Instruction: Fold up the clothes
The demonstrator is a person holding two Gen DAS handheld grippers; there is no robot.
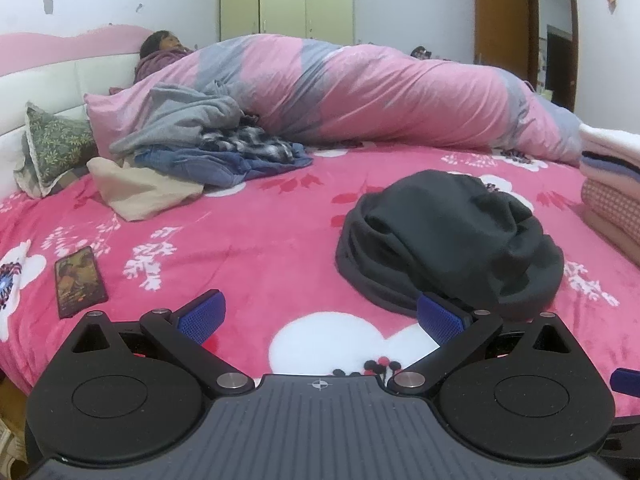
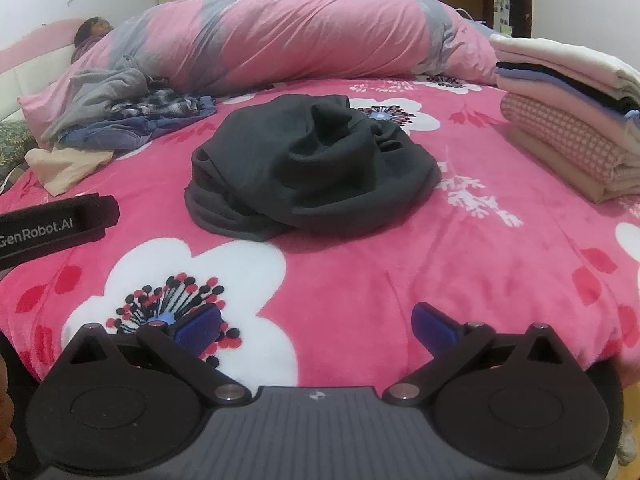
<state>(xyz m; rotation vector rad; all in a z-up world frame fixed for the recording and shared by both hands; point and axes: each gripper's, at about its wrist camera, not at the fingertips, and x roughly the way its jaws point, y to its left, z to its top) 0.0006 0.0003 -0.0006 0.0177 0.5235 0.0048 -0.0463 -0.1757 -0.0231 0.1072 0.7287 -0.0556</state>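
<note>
A crumpled dark grey jersey garment (image 2: pixel 312 168) lies in a rounded heap near the middle of the bed, bunched with folds rolled under its near edge and no sleeve or hem that can be told apart. The left claw (image 1: pixel 320 316) hovers just short of the heap, its blue pads spread wide with nothing between them; its right pad sits close to the garment's near edge. The right claw (image 2: pixel 318 330) hangs further back over the blanket, its pads likewise apart and empty.

To the right stands a neat stack of folded cloths in cream, blue, black and pink check (image 2: pixel 572 112). At the far left a loose pile of grey, plaid and blue denim clothes (image 1: pixel 200 140) lies beside a beige cloth (image 1: pixel 144 192).

The risk I see lies in the heap itself: with no edge showing, a claw may pinch several layers at once, so the garment lifts as a knot and does not spread. The plush blanket could also be caught along with the jersey if a pad bites too low. A wide sweep could knock the folded stack or the dark phone-like slab (image 1: pixel 78 280) lying at the left.

The surface is a soft bright pink fleece blanket with white flowers (image 2: pixel 400 280), which gives under pressure. Behind it a person (image 1: pixel 160 50) lies under a pink and grey quilt (image 1: pixel 360 88), against a pink and white headboard (image 1: pixel 60 68), with pale green wardrobes (image 1: pixel 288 0) and a brown door (image 1: pixel 500 12) beyond.
</note>
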